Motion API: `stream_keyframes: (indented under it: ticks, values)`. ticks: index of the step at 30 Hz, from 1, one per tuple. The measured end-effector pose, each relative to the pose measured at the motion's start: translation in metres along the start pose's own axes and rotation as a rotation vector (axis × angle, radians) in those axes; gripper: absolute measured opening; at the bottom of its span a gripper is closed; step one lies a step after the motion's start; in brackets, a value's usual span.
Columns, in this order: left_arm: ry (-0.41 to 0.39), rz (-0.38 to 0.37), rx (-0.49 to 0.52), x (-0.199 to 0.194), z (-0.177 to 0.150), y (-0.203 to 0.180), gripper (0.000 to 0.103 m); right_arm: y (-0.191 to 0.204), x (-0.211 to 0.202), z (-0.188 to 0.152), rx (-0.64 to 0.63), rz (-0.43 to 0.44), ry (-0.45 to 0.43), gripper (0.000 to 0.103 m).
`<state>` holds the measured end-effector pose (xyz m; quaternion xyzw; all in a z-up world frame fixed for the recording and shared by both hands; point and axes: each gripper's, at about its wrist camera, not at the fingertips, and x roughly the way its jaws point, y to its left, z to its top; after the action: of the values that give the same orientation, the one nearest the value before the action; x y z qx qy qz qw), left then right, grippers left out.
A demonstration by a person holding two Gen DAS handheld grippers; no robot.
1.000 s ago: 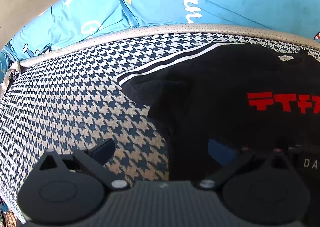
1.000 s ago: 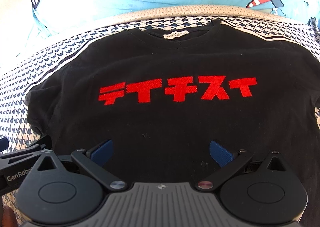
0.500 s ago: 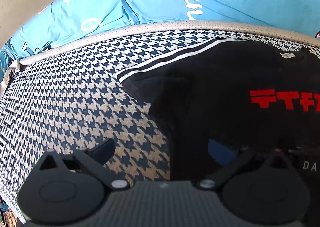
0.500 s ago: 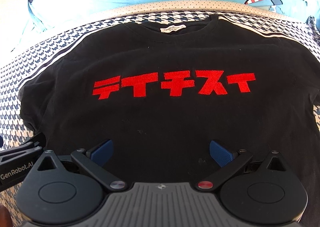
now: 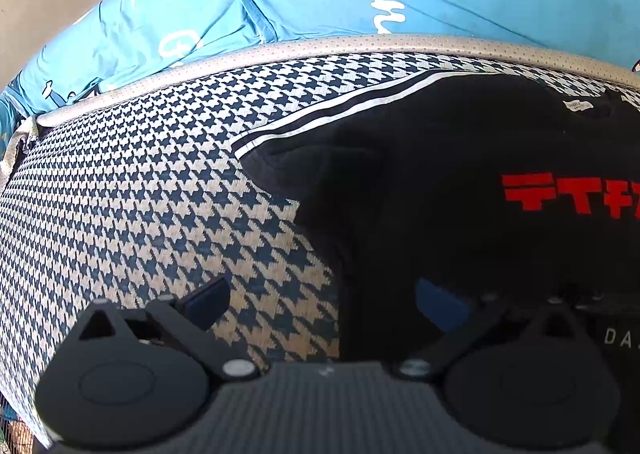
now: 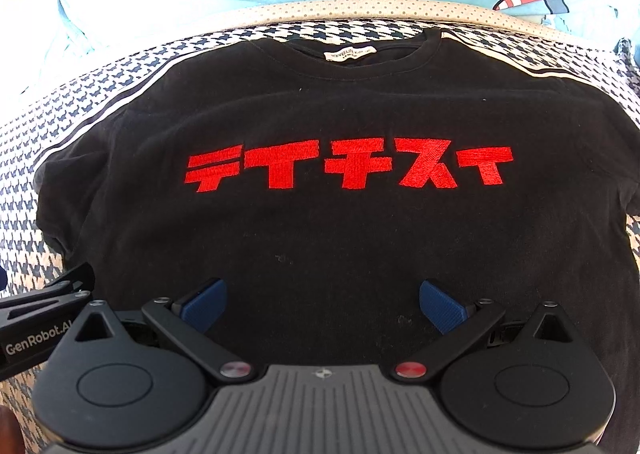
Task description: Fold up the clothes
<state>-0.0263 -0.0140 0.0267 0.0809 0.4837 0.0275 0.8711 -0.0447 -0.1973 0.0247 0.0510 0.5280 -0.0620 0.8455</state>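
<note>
Black T-shirt (image 6: 320,254) flat beneath gaping right gripper (image 6: 322,304), left gripper (image 5: 322,304) gaping, seemingly over its edge

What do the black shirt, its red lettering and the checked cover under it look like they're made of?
Black shirt: soft matte knit, probably cotton jersey; it lies limp and shows lint specks.
Red lettering: looks embroidered, with visible diagonal stitch lines and slight sheen.
Checked cover: woven or knitted houndstooth fabric, coarse-looking texture; fibre unclear.
</note>
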Motion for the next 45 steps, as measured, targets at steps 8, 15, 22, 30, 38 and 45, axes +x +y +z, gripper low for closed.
stream_keyframes:
  ticks: [8,15,22,30,38,45]
  values:
    - [-0.006,0.0,-0.007,-0.0008,0.0003,0.0011,0.103,0.0032,0.0021,-0.001,-0.021,-0.015,0.003,0.103]
    - [-0.014,-0.002,-0.014,-0.0036,0.0017,0.0021,0.103,0.003,0.002,-0.0017,-0.023,-0.015,0.005,0.103]
    - [-0.015,-0.002,-0.018,-0.0056,0.0015,0.0033,0.103,0.0039,0.0026,-0.0024,-0.029,-0.019,0.006,0.103]
    - [-0.017,-0.002,-0.018,-0.007,0.0009,0.0052,0.103,0.0033,0.0035,-0.0026,-0.034,-0.021,0.006,0.103]
    - [-0.013,0.005,-0.011,-0.0066,0.0003,0.0064,0.103,0.0033,0.0054,-0.0021,-0.04,-0.026,0.006,0.103]
    - [-0.013,0.012,-0.009,-0.0068,-0.0007,0.0086,0.103,0.004,0.0048,-0.0039,-0.047,-0.032,0.003,0.103]
